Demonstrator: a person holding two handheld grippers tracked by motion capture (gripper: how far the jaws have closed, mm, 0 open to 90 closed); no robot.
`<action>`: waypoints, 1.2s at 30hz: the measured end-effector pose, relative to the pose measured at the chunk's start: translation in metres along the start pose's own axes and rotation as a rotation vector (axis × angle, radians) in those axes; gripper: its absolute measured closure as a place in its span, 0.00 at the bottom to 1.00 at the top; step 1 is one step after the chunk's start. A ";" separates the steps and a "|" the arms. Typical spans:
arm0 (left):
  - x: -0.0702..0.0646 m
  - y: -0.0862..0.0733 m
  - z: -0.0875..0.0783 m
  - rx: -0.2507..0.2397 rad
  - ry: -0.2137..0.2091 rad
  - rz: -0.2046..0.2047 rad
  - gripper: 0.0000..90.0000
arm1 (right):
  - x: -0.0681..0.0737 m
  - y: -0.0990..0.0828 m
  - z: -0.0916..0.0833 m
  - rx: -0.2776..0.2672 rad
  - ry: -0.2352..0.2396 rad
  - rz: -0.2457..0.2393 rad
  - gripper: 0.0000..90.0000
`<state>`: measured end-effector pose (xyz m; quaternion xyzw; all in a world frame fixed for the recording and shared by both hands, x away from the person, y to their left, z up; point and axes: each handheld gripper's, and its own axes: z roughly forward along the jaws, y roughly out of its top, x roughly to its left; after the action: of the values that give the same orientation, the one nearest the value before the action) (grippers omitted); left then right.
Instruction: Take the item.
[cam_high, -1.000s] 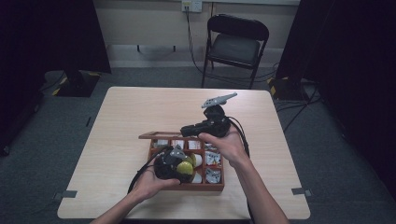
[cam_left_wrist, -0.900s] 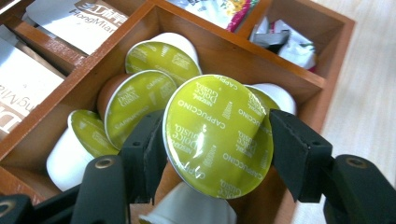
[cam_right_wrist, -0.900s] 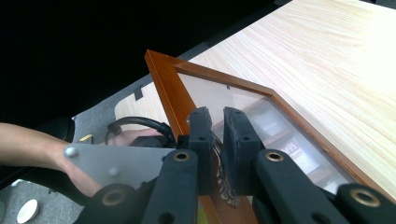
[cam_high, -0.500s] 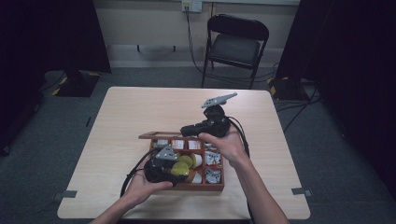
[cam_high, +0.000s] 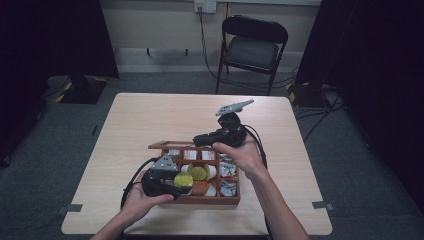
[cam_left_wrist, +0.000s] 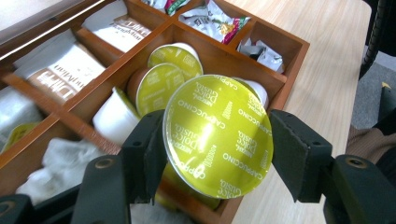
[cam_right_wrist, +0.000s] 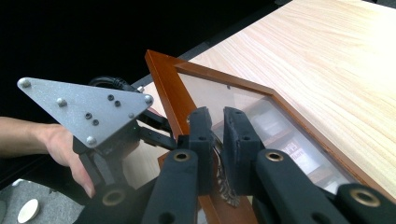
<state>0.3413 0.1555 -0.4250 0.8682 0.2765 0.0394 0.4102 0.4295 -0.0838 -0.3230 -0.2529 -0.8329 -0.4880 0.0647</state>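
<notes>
Wooden walls of a compartmented box (cam_high: 200, 199) are seen low in the middle of the high view, on a pale table (cam_high: 150, 115). At the lower left of that frame, the left gripper (cam_high: 181, 181) is held over the box's near left corner with a yellow-lidded coffee capsule (cam_high: 183, 179) clamped between its jaws. Above it, toward the centre, the right gripper (cam_high: 200, 140) is set at the box's far edge, where the glass lid (cam_high: 161, 145) is kept raised.

In the left gripper view, the capsule (cam_left_wrist: 217, 135) is seen in the centre, pinched at its sides by the two black jaws, above the compartment where more capsules (cam_left_wrist: 161, 84) lie; white sachets (cam_left_wrist: 65, 72) are at the upper left. The hold is judged shallow, since the foil face overhangs the pads, so the capsule could tilt out and drop back among the others or onto the table if the hand is swung quickly.

In the right gripper view, the jaws are seen closed on the lid's wooden frame (cam_right_wrist: 163, 79) near the bottom centre, a small metal clasp (cam_right_wrist: 224, 184) between them, with the other gripper's grey plate (cam_right_wrist: 86, 109) at the left. A slip here would let the lid fall onto the left gripper and capsule.
</notes>
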 end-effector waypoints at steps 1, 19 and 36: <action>0.001 -0.002 -0.002 0.002 -0.001 -0.002 0.44 | 0.000 0.000 0.000 0.000 0.000 0.000 0.91; 0.019 -0.034 -0.040 -0.041 0.044 -0.077 0.44 | 0.000 0.000 0.000 0.000 0.000 0.000 0.91; 0.070 -0.068 -0.074 -0.056 0.187 -0.215 0.44 | 0.000 0.001 0.000 0.001 0.001 0.001 0.91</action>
<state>0.3485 0.2774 -0.4368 0.8144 0.4035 0.0835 0.4086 0.4301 -0.0838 -0.3227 -0.2531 -0.8330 -0.4877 0.0654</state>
